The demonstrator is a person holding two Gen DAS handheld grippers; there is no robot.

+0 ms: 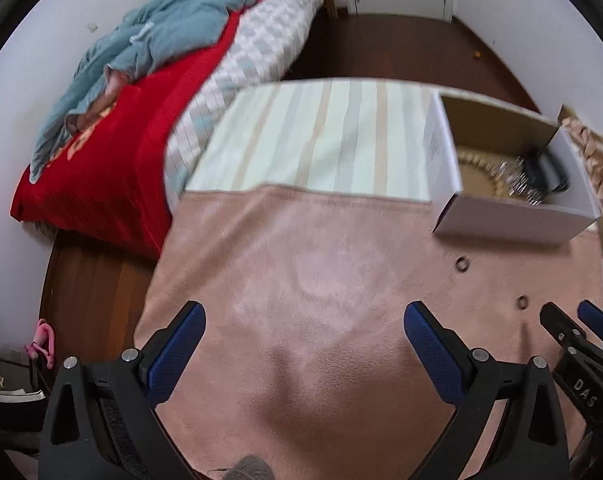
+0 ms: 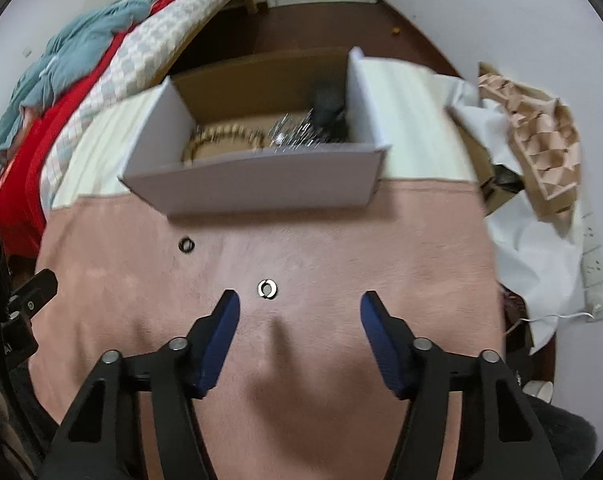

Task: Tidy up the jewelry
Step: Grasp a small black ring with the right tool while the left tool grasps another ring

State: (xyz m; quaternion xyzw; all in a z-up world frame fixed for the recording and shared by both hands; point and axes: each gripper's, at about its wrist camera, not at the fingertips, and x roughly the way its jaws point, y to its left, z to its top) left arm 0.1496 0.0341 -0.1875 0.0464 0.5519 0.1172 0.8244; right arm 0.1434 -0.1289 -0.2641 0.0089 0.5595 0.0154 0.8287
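Fingers first: left gripper (image 1: 304,334) spread wide, nothing between the blue pads, hanging over bare pink cloth (image 1: 285,264) in the lower middle of its frame; right gripper (image 2: 299,324) also spread wide and empty, low centre of its own view. Left to right in the right wrist view: the bed with red blanket (image 2: 17,168) fills the upper left, the dark ring (image 2: 186,245) lies on the cloth left of centre, the silver ring (image 2: 267,289) sits just above and slightly inside the left fingertip (image 2: 227,312) of the right gripper, not yet between the pads. The white box (image 2: 253,188) spans the upper middle, holding a beaded bracelet (image 2: 221,138), a glittery silver piece (image 2: 293,132) and something dark I can't identify. Crumpled packing paper (image 2: 541,132) is at upper right. In the left wrist view both rings show at right, dark ring (image 1: 462,263) above silver ring (image 1: 522,303), well apart from the left gripper. My read: two rings left to box, silver one next. Risks: ring lies flat on soft cloth, so pads may pinch fabric along with it or skid it away; it's off-centre toward the left finger, so closing now would likely just nudge it. Frames are motion-blurred, so a rushed approach could overshoot. Small ring could also slip from the pads on the lift over the box wall.
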